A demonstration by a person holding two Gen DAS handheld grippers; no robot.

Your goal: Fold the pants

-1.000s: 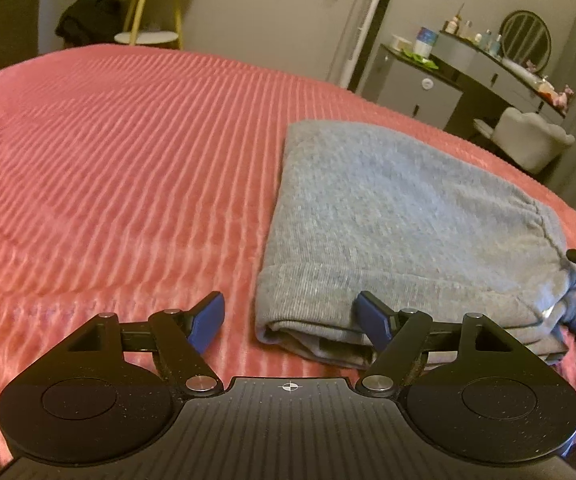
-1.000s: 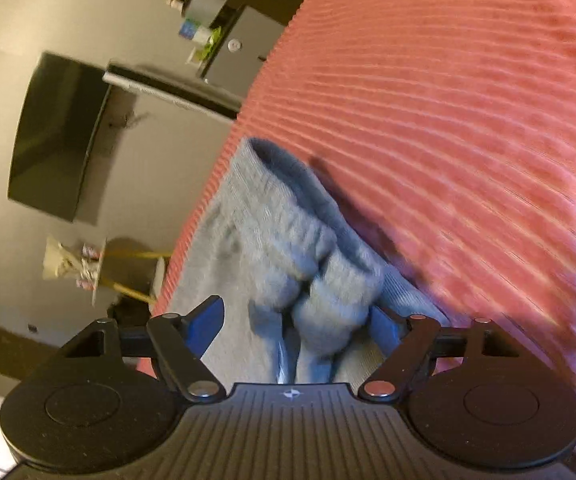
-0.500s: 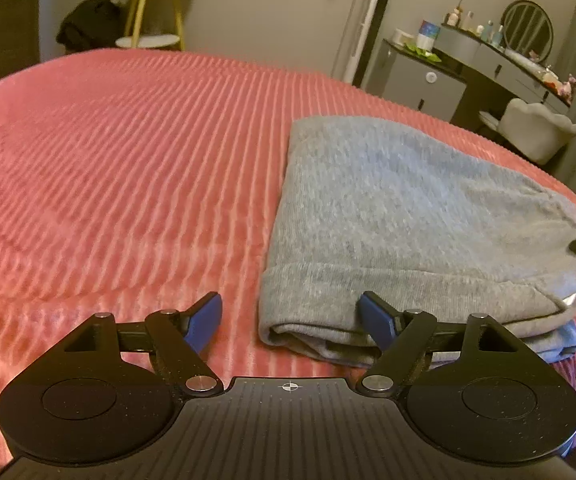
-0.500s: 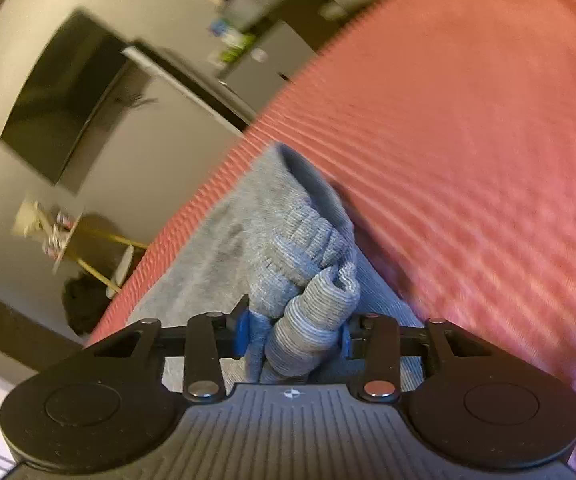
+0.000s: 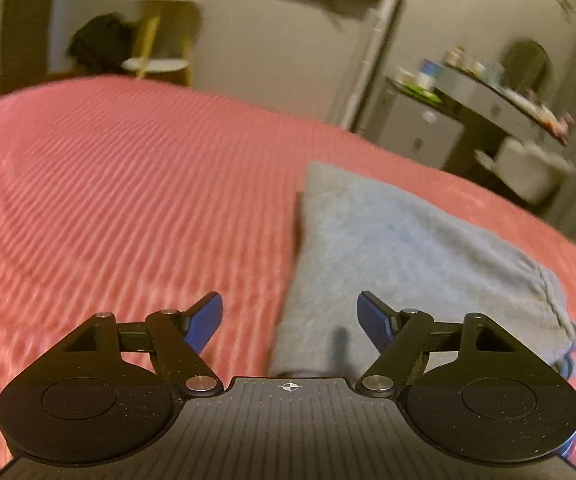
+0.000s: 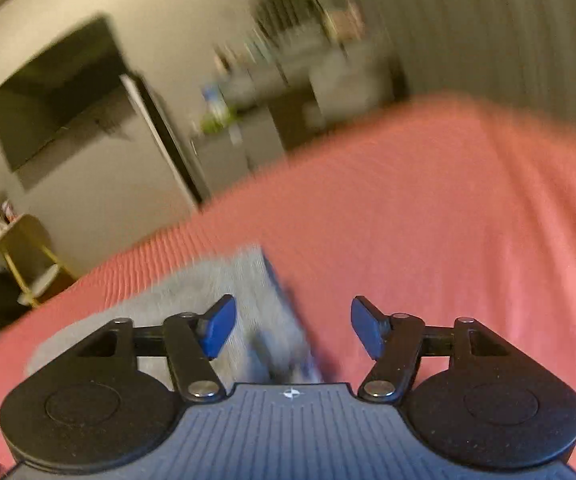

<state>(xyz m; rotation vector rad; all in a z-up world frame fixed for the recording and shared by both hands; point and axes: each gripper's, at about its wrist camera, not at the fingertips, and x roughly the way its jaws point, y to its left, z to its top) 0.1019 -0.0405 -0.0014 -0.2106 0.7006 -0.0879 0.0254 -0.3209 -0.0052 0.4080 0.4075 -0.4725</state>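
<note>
Bedroom, pink ribbed bedspread (image 5: 128, 208): folded grey pants (image 5: 408, 248) lie flat on it, toward the dresser (image 5: 468, 104) side.

I find my left gripper (image 5: 290, 314) with its jaws wide apart and nothing between them, above the near edge of the pants. My right gripper (image 6: 293, 326) has just been opening; its blue pads (image 6: 218, 330) stand clear of the cloth, gripping nothing, over the pants' right edge. Both views are motion-blurred.
</note>
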